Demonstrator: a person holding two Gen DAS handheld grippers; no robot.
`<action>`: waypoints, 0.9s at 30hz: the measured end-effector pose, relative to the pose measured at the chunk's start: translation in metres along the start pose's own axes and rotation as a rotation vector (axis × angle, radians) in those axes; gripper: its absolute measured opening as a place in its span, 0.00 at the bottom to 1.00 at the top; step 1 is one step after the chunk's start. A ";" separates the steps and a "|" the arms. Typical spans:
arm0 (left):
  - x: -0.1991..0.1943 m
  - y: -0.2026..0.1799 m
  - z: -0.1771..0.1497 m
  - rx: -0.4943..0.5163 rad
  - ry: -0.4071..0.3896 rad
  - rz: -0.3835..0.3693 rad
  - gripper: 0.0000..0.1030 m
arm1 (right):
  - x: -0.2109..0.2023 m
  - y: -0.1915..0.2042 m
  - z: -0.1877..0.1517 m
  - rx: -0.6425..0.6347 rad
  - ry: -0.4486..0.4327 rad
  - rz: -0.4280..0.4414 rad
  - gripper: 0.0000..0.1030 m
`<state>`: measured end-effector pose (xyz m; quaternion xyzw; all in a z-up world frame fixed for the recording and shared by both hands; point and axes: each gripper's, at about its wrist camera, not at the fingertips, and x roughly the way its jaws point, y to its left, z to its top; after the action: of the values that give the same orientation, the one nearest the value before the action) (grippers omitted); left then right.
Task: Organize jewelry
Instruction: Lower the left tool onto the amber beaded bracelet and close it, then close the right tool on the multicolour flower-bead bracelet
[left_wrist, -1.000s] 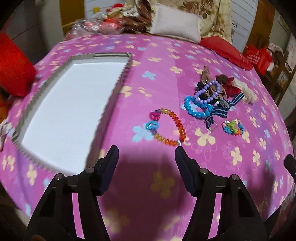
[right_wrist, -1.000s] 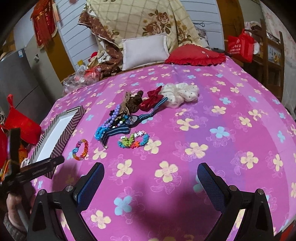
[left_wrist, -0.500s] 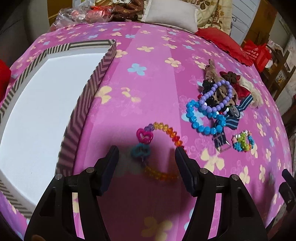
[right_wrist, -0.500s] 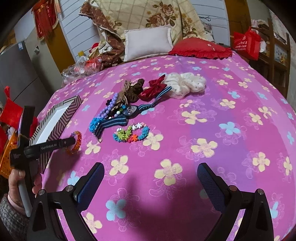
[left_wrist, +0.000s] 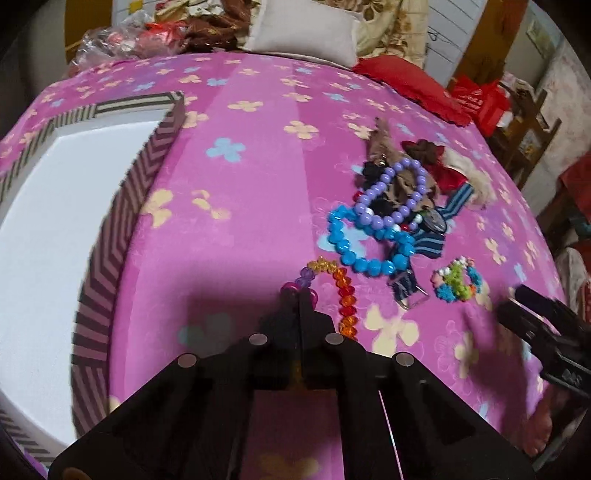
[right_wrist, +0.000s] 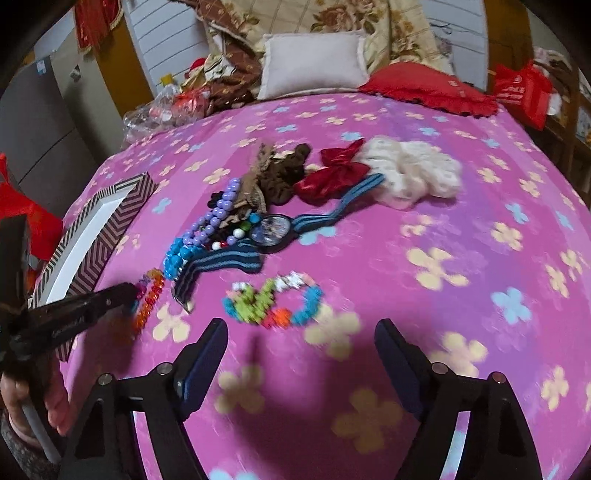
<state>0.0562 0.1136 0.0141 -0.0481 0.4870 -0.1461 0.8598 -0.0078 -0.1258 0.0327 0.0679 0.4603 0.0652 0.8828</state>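
1. Jaws first: your left gripper (left_wrist: 300, 295) has gone from wide open half a second ago to clamped together on the rainbow bead bracelet (left_wrist: 341, 291), pinching it at the pink heart charm end. Your right gripper (right_wrist: 301, 343) has its jaws spread apart, holding nothing, and now hangs just short of the neon star-bead bracelet (right_wrist: 273, 302).

2. What that means: you have the first piece caught, though the bracelet lies on the bedspread (left_wrist: 258, 184) and is not lifted yet. I'd judge the next move is to carry it to the chevron-sided box (left_wrist: 110, 236) at the bed's left edge, whose white interior looks bare.

3. Where the rest lies: the blue bead bracelet (left_wrist: 354, 251), the purple bead bracelet (left_wrist: 388, 199), the striped-strap watch (right_wrist: 273, 229), the red bow (right_wrist: 332, 177), the brown scrunchie (right_wrist: 284, 173) and the cream scrunchie (right_wrist: 413, 173) are heaped toward the bed's right side.

4. Hard to see: your closed fingers cover the charms and the near half of the rainbow bracelet, so you cannot tell how much bead is actually pinched. Both views are motion-blurred, and the box's near corner is cut off.
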 end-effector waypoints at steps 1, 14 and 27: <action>-0.002 0.001 0.000 -0.009 0.004 -0.022 0.01 | 0.004 0.003 0.003 -0.008 0.007 -0.004 0.74; -0.054 0.009 0.009 -0.030 -0.112 -0.130 0.01 | 0.028 0.034 0.017 -0.083 0.093 -0.078 0.17; -0.011 0.002 -0.005 0.039 0.031 -0.095 0.33 | -0.007 0.050 0.009 -0.093 0.066 -0.066 0.17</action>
<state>0.0473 0.1187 0.0201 -0.0522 0.4944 -0.1969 0.8450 -0.0066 -0.0786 0.0522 0.0095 0.4876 0.0595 0.8710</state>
